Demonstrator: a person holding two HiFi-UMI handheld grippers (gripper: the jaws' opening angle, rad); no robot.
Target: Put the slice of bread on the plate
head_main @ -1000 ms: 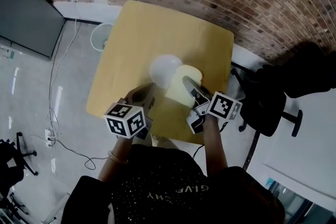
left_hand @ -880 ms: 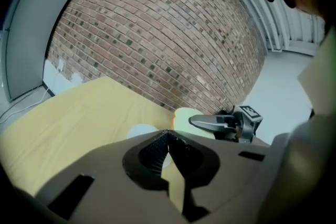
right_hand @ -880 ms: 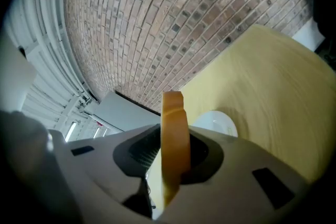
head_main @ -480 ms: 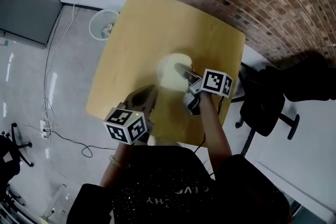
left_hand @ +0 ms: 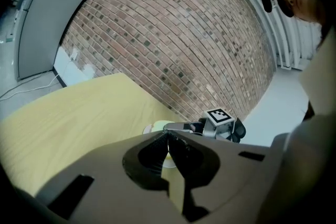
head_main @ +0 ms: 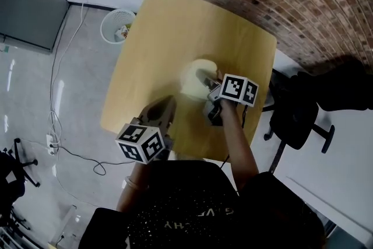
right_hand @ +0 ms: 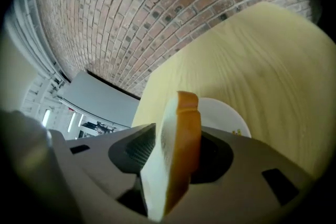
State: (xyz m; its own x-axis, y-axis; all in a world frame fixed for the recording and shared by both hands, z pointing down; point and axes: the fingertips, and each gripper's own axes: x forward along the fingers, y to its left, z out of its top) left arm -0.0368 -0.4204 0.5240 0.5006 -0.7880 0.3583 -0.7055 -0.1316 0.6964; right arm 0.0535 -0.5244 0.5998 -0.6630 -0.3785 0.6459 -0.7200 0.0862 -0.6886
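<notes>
The right hand-held gripper (head_main: 205, 80), its jaws just eased apart around the slice of bread (right_hand: 181, 149) standing on edge between them, hangs over the plate (right_hand: 223, 115) on the worktop (head_main: 169, 32), apparently releasing it, while the left hand-held gripper (left_hand: 168, 136), jaws together, idles nearby.

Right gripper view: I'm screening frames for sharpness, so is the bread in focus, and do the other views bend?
Right gripper view: the slice of bread is close and soft-edged, and the plate behind it is pale with little detail. Left gripper view: the brick wall bulges from wide-angle distortion. Head view: the table has curved edges, and the light is even.
</notes>
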